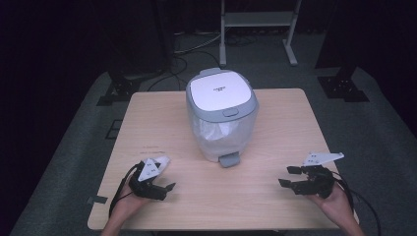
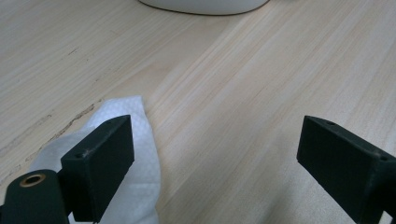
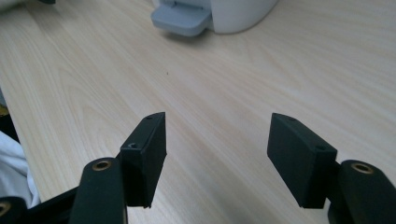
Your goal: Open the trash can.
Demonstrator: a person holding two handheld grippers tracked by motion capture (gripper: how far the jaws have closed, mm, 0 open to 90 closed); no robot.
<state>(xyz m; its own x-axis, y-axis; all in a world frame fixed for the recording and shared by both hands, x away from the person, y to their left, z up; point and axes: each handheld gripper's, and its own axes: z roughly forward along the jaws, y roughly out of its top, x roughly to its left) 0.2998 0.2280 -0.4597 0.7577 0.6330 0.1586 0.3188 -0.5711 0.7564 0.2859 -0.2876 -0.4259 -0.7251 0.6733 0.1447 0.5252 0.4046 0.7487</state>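
Flat white tissue [image 2: 119,154] on table [image 2: 261,93]

Only print in sight: a small dark logo on the white lid [image 1: 221,90] of the bin [image 1: 222,129] at the worktop's far-middle edge. Too small to read. Nothing else legible.
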